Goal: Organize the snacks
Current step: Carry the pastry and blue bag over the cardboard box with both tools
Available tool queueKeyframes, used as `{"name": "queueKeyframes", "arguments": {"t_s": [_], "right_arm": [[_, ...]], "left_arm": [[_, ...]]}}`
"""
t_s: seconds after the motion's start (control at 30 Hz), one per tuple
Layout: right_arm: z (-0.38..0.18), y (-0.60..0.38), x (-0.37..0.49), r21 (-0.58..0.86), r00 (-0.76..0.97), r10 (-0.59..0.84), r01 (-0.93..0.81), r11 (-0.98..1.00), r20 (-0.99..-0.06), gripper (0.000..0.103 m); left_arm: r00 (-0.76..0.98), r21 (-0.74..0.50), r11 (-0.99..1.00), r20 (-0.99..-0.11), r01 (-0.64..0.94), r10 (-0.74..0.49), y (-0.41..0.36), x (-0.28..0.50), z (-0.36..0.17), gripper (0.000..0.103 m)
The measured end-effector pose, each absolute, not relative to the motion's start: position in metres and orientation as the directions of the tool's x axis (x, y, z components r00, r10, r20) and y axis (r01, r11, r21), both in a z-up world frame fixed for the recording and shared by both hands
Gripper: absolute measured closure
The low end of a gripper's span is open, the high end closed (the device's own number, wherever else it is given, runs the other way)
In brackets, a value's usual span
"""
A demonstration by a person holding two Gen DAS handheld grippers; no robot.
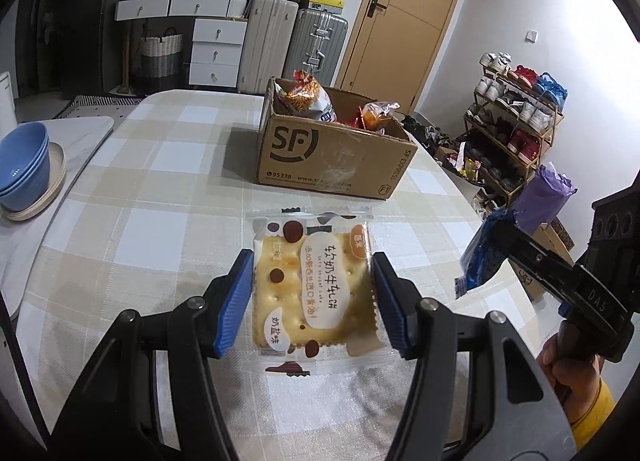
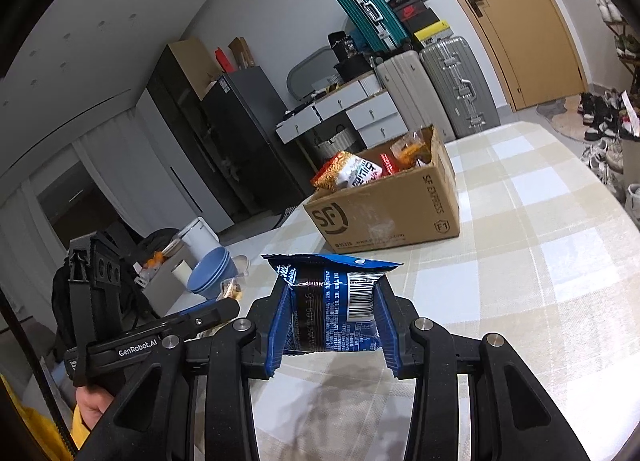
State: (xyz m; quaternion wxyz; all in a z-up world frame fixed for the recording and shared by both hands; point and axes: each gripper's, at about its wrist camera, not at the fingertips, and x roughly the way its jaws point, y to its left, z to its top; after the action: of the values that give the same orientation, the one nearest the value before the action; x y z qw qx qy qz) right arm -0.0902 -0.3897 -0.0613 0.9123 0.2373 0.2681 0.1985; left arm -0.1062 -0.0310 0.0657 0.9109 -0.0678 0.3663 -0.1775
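checked tablecloth (image 1: 168, 165) beneath both grippers: left gripper (image 1: 314, 297) clamps the cracker packet (image 1: 314, 285), right gripper (image 2: 332, 317) clamps the blue snack packet (image 2: 332, 301); carry each level over the open cardboard box (image 1: 332, 157) ahead before releasing.

Checked tablecloth table (image 1: 160, 189) — cardboard box (image 1: 332, 153), blue bowls (image 1: 24, 165)

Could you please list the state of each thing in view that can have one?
Left tongs: shut on the cracker packet.
Cracker packet: sealed, held above the table.
Right tongs: shut on the blue snack packet.
Blue snack packet: sealed, held off the table.
Cardboard box: open, holding snack bags.
Door: closed.
Blue bowls: stacked.
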Motion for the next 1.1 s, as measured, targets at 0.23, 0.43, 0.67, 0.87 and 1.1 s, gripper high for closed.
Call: {"name": "queueKeyframes", "arguments": {"t_s": [0.23, 0.43, 0.67, 0.87, 1.1], "right_arm": [[-0.027, -0.398, -0.058, 0.526, 0.790, 0.510, -0.289, 0.800, -0.341, 0.064], [0.016, -0.409, -0.004, 0.497, 0.786, 0.530, -0.339, 0.799, -0.317, 0.064], [0.054, -0.419, 0.078, 0.472, 0.780, 0.531, -0.350, 0.809, -0.331, 0.064], [0.055, -0.426, 0.156, 0.490, 0.759, 0.514, -0.298, 0.820, -0.399, 0.064], [0.033, -0.430, 0.221, 0.463, 0.741, 0.470, -0.242, 0.853, -0.480, 0.064]], "left_arm": [[0.676, -0.260, 0.919, -0.623, 0.295, -0.393, -0.034, -0.073, 0.083, 0.048], [0.732, -0.224, 0.928, -0.570, 0.298, -0.373, -0.038, -0.022, 0.126, 0.048], [0.756, -0.180, 0.927, -0.537, 0.329, -0.373, -0.059, 0.059, 0.178, 0.048], [0.699, -0.248, 0.902, -0.571, 0.354, -0.431, -0.083, 0.152, 0.200, 0.048], [0.603, -0.312, 0.873, -0.633, 0.376, -0.486, -0.114, 0.241, 0.183, 0.048]]}}
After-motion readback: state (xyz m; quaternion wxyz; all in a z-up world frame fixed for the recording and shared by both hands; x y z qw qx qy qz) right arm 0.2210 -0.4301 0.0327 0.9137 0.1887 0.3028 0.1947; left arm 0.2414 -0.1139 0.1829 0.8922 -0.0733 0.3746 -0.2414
